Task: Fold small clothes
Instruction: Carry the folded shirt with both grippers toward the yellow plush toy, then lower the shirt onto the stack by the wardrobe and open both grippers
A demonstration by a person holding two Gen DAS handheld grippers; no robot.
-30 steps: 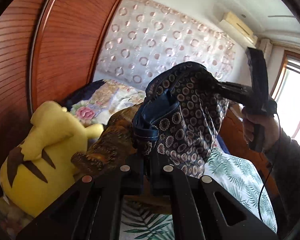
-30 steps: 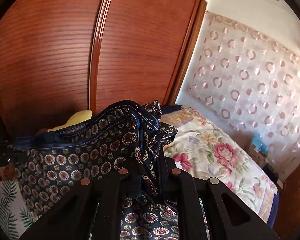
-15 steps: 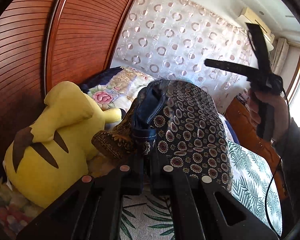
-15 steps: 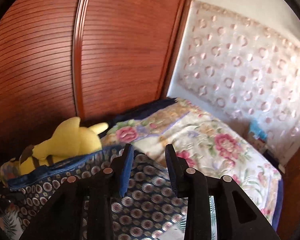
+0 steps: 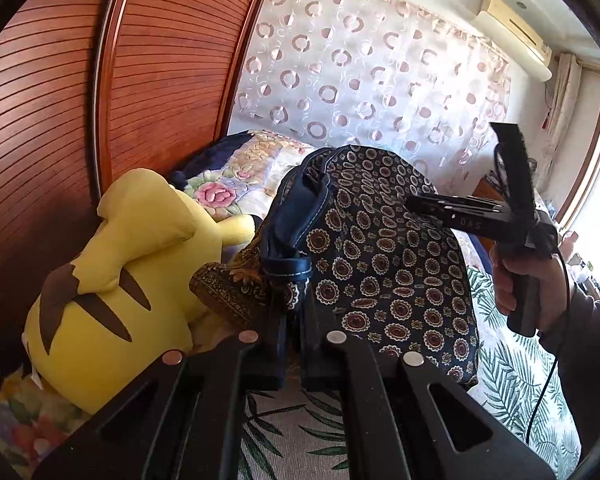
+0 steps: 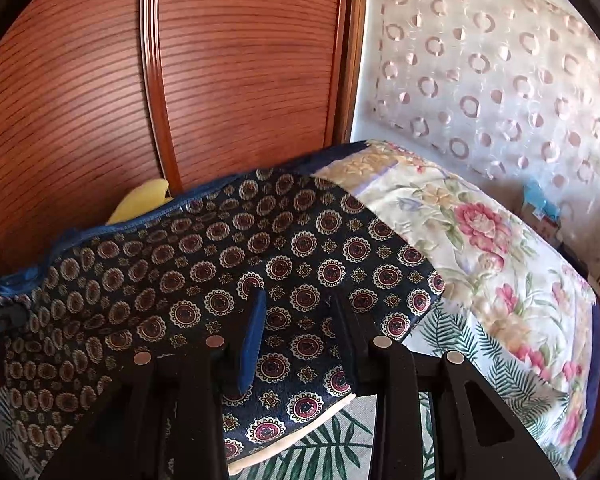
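Observation:
The garment is dark navy cloth with round medallion print and a plain blue hem [image 5: 380,264]. My left gripper [image 5: 294,320] is shut on a bunched corner of it and holds it up above the bed. In the right wrist view the same cloth [image 6: 228,264] hangs spread out from the left. My right gripper [image 6: 296,304] is open and empty, its fingers just in front of the cloth. The right gripper also shows in the left wrist view [image 5: 416,203], held in a hand beside the cloth's right side.
A yellow plush toy [image 5: 132,280] lies at the left by the wooden wardrobe doors [image 5: 60,120]. A floral quilt [image 6: 480,240] covers the far bed. A leaf-print sheet [image 5: 512,392] lies below. A circle-pattern curtain [image 6: 500,80] hangs behind.
My right gripper let go of the cloth and opened, then moved back close to it. The cloth now hangs from the left gripper alone and has spread out flatter.

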